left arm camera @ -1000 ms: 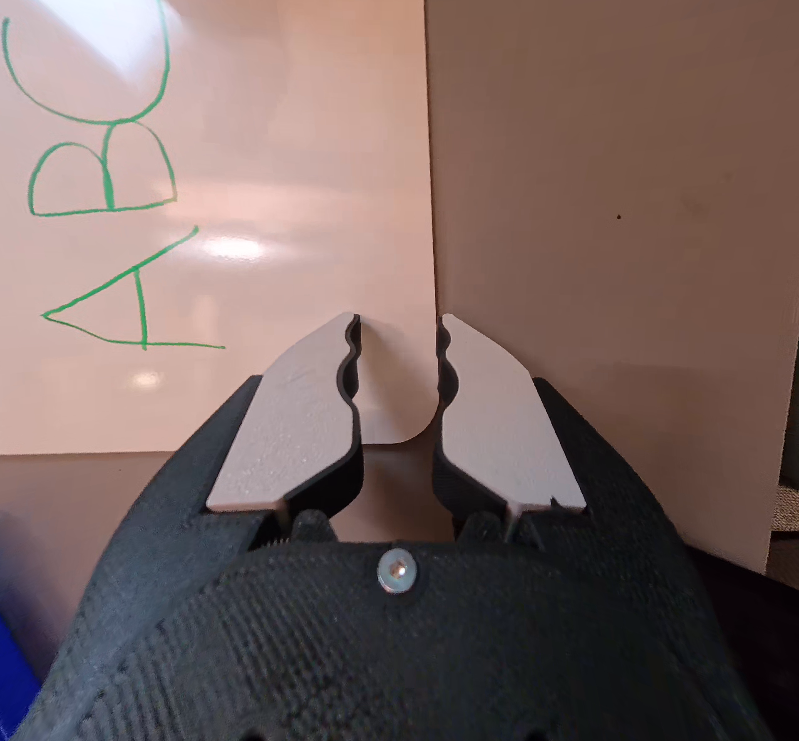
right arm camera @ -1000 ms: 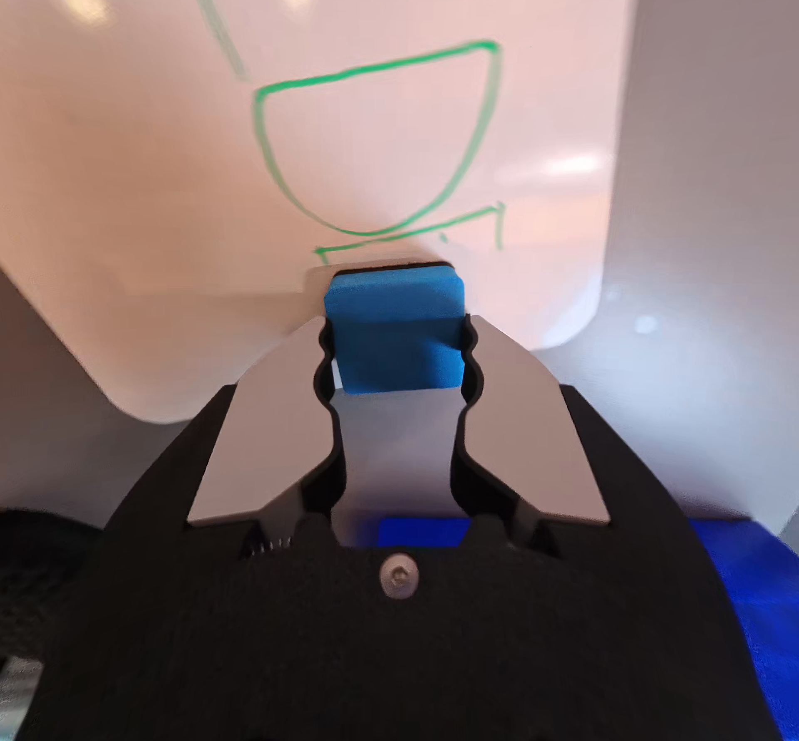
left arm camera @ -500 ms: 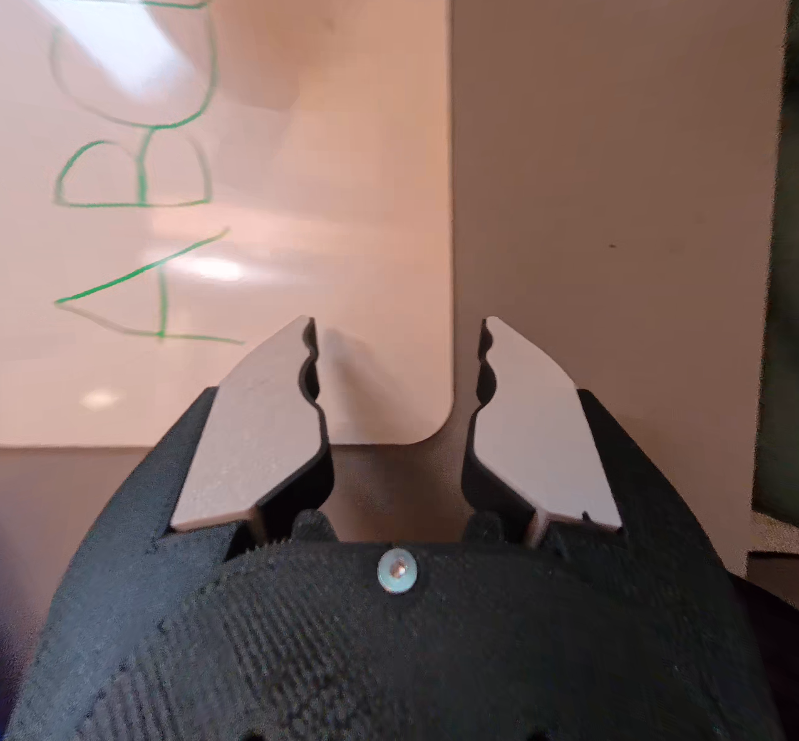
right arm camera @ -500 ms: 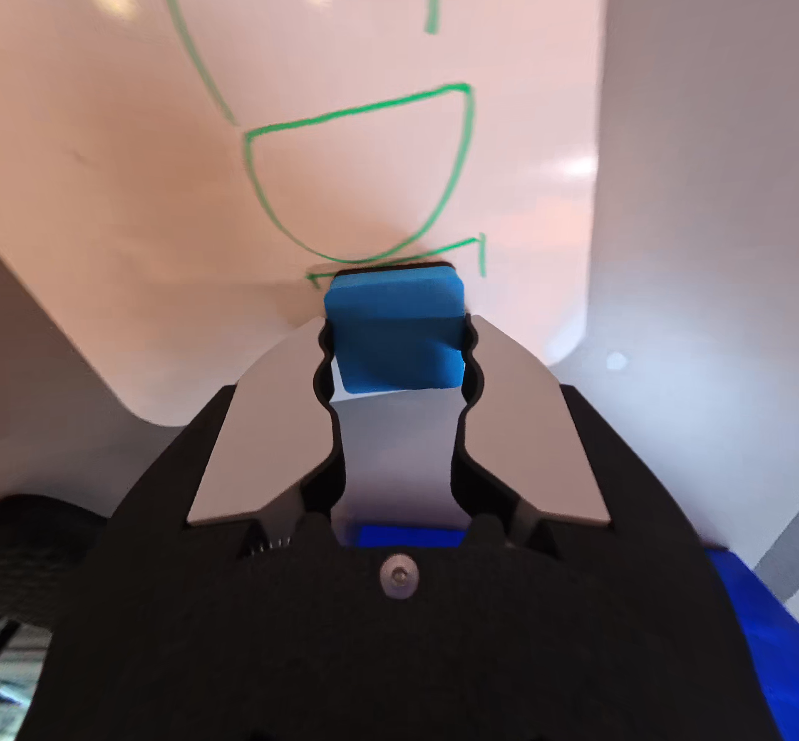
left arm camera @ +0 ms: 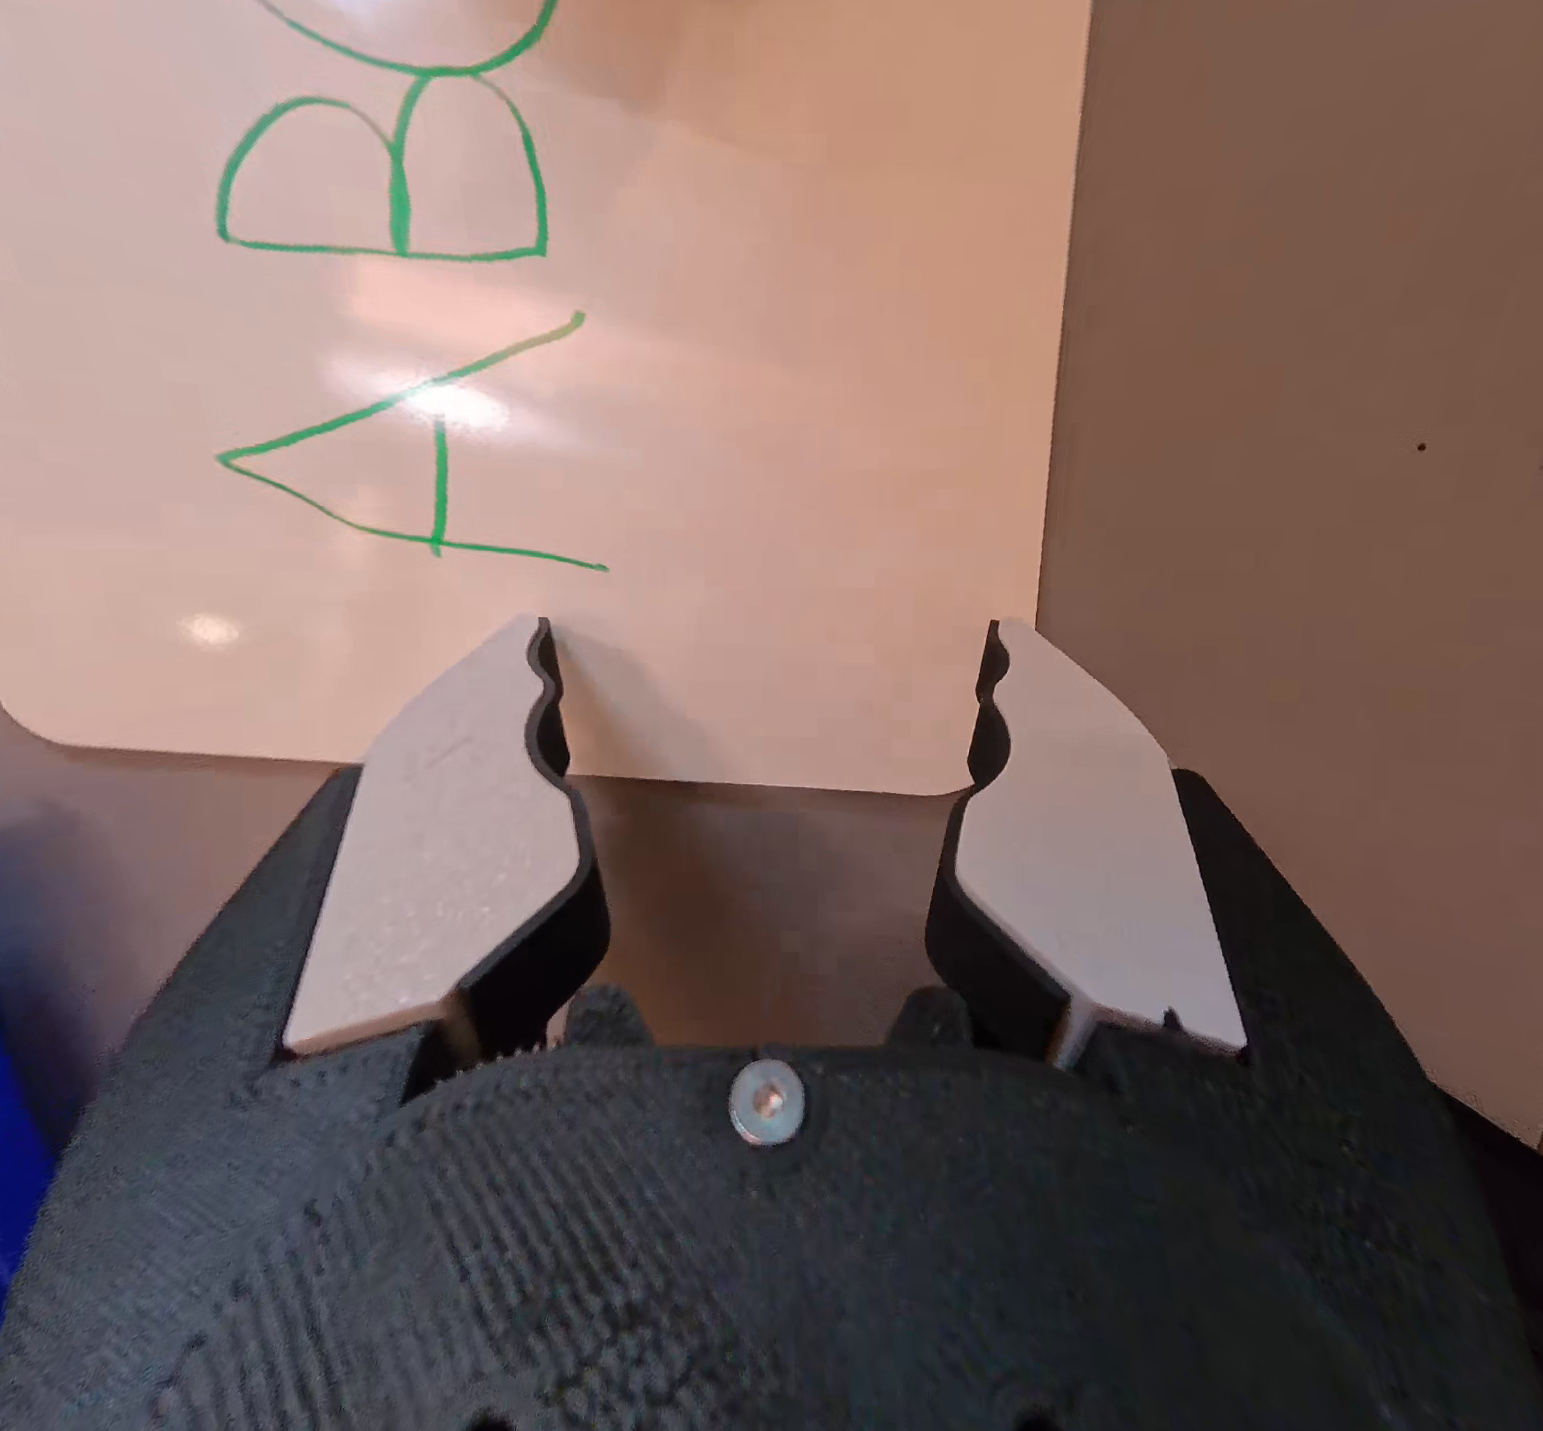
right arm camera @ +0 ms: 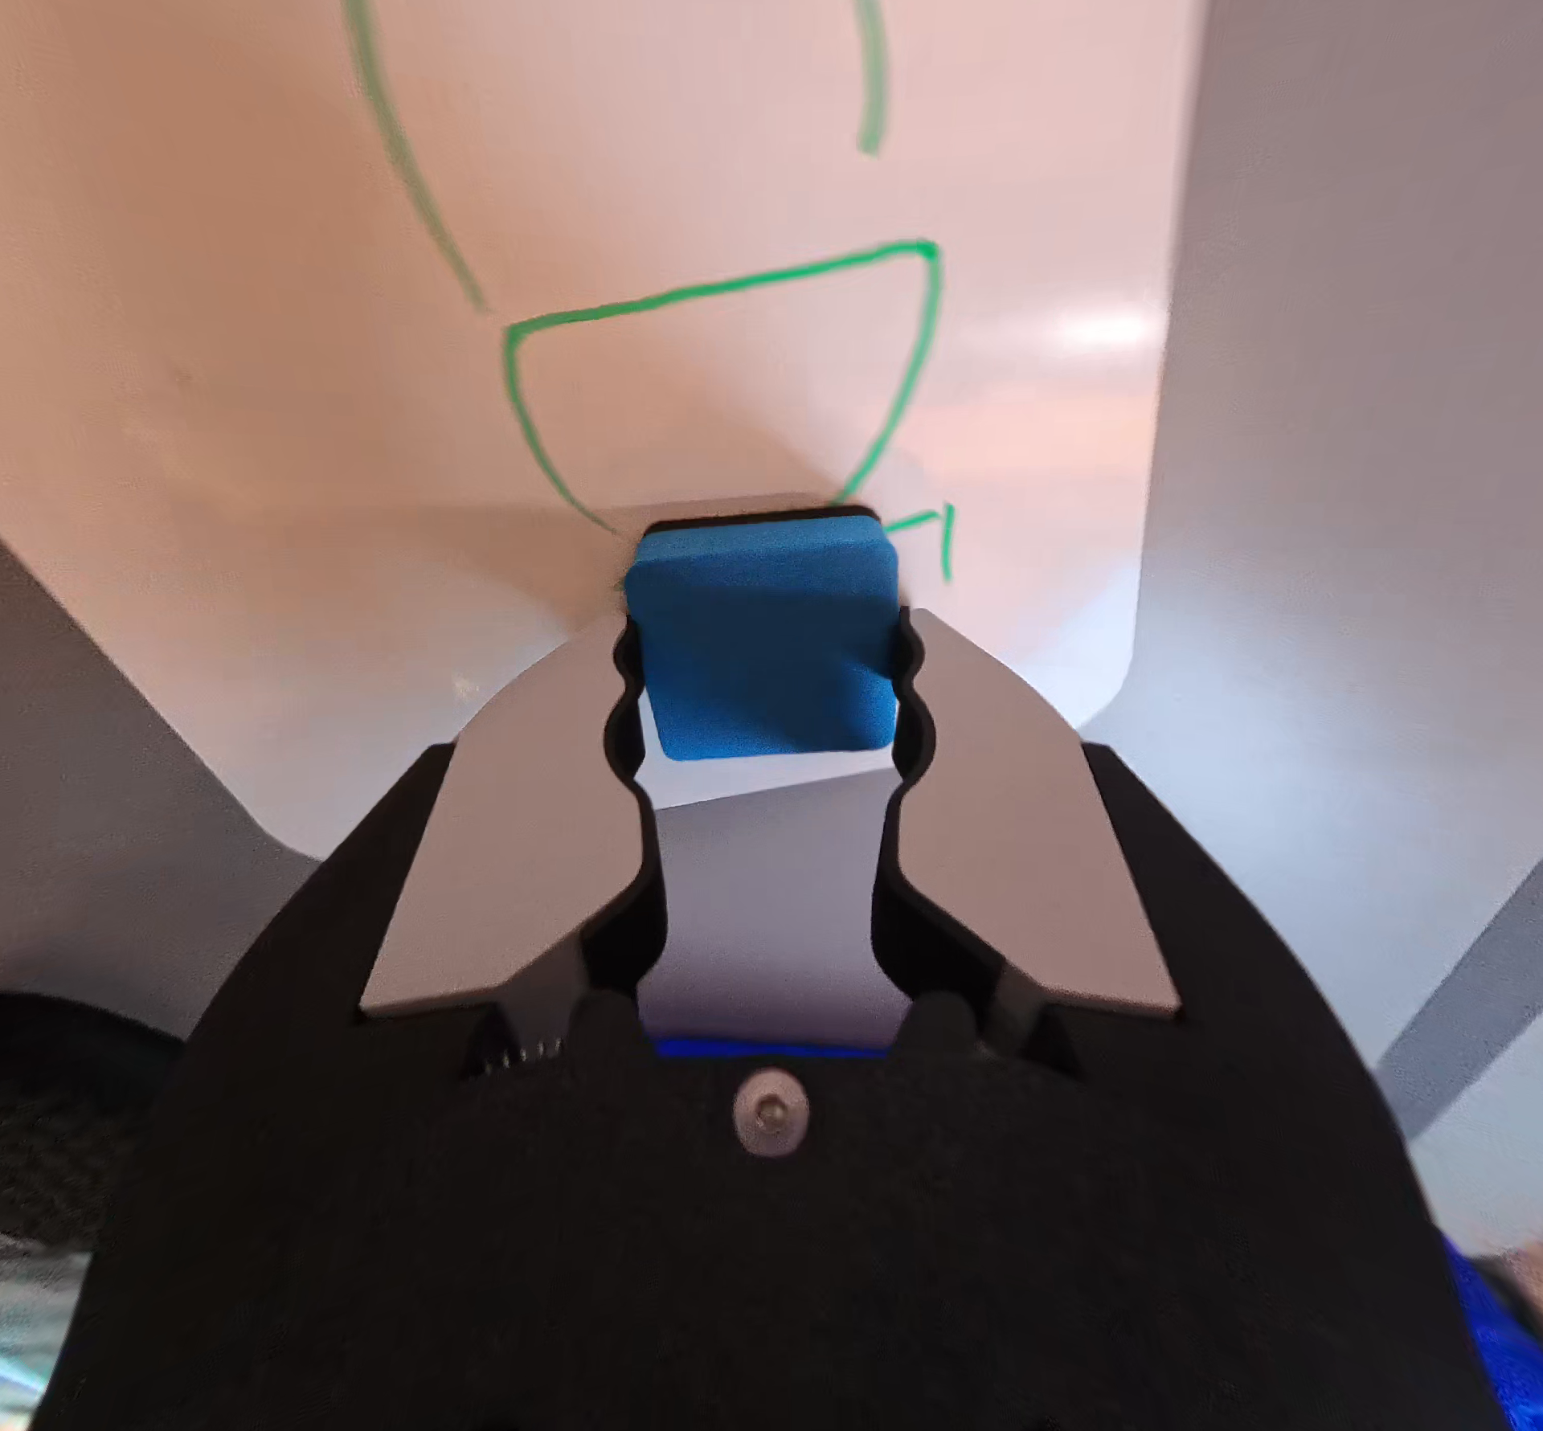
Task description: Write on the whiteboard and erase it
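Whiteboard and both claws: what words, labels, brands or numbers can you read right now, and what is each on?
whiteboard: large handwritten green marker characters, sharp and legible in the left wrist view; I do not transcribe writing.
Right wrist view: more green strokes, blurred and partly hidden by the blue eraser.
left claw, right claw, blue eraser: no label, brand or number shows.
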A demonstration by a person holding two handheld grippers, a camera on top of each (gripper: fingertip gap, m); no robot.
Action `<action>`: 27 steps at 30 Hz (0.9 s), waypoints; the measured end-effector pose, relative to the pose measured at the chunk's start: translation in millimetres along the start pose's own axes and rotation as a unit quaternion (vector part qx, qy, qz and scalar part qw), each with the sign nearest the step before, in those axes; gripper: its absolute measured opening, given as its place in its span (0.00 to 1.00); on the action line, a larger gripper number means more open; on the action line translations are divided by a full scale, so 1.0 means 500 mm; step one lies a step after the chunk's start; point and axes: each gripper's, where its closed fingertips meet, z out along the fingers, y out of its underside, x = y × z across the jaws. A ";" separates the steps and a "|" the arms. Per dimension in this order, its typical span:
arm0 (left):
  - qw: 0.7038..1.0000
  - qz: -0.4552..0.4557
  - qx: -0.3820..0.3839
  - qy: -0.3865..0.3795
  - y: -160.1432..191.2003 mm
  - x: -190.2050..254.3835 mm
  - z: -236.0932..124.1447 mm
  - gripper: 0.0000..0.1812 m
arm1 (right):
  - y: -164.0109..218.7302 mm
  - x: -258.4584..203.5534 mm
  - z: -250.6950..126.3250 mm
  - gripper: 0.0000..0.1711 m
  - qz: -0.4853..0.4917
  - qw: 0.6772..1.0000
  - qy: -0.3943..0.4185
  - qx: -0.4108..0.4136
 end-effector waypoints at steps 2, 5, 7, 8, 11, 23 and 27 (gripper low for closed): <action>1.000 -0.001 0.000 0.000 0.000 0.001 0.000 0.52 | -0.002 0.028 0.000 0.34 0.039 0.999 -0.013 0.013; 1.000 0.006 -0.008 0.005 0.004 0.006 -0.003 0.51 | 0.013 -0.014 -0.001 0.34 -0.018 0.999 -0.016 -0.040; 1.000 0.007 -0.008 0.006 0.004 0.007 -0.003 0.51 | 0.022 -0.039 -0.002 0.34 -0.072 0.994 -0.011 -0.076; 1.000 0.007 -0.009 0.006 0.004 0.007 -0.003 0.51 | 0.020 -0.037 -0.002 0.34 -0.075 0.994 -0.012 -0.078; 1.000 0.007 -0.009 0.005 0.004 0.008 -0.004 0.50 | 0.012 0.038 0.000 0.34 0.005 0.999 0.001 -0.045; 1.000 0.007 -0.001 0.006 0.002 0.010 -0.004 0.46 | -0.017 0.015 0.001 0.34 0.005 1.000 -0.012 -0.018; 1.000 0.011 0.002 0.008 0.001 0.013 -0.004 0.44 | -0.031 -0.084 -0.001 0.34 -0.107 0.993 -0.014 -0.044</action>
